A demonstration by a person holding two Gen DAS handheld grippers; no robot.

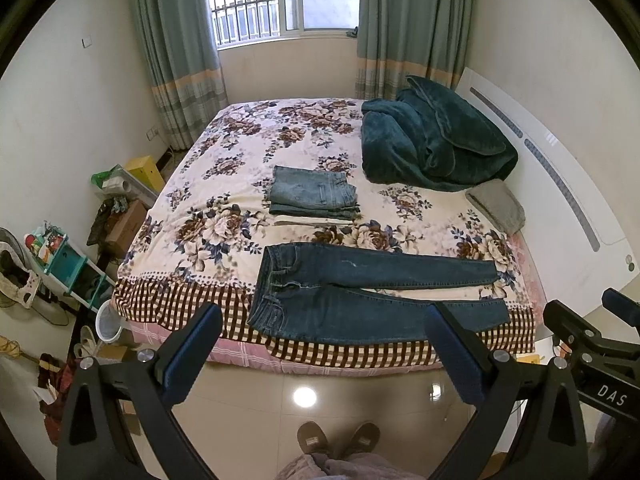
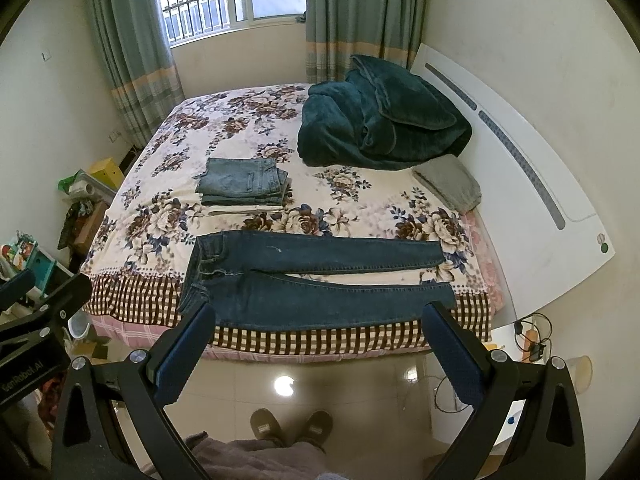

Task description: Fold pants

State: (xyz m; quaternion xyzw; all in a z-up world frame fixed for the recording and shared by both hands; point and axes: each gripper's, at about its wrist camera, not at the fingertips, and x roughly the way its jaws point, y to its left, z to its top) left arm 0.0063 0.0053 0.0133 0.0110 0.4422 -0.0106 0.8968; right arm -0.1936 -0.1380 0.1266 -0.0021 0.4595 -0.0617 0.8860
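Lying flat along near edge of bed: dark jeans, unfolded, legs side by side.
L tongs & R tongs both spread apart, empty, off the bed; folded jeans stack mid-bed.

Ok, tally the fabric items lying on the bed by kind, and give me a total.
Dark blue jeans, spread flat near the bed's front edge: 1
Folded light blue jeans, on the stack: 1
Folded white garment, under that stack: 1
Teal blanket, bunched up: 1
Folded grey cloth by the headboard: 1
Total: 5
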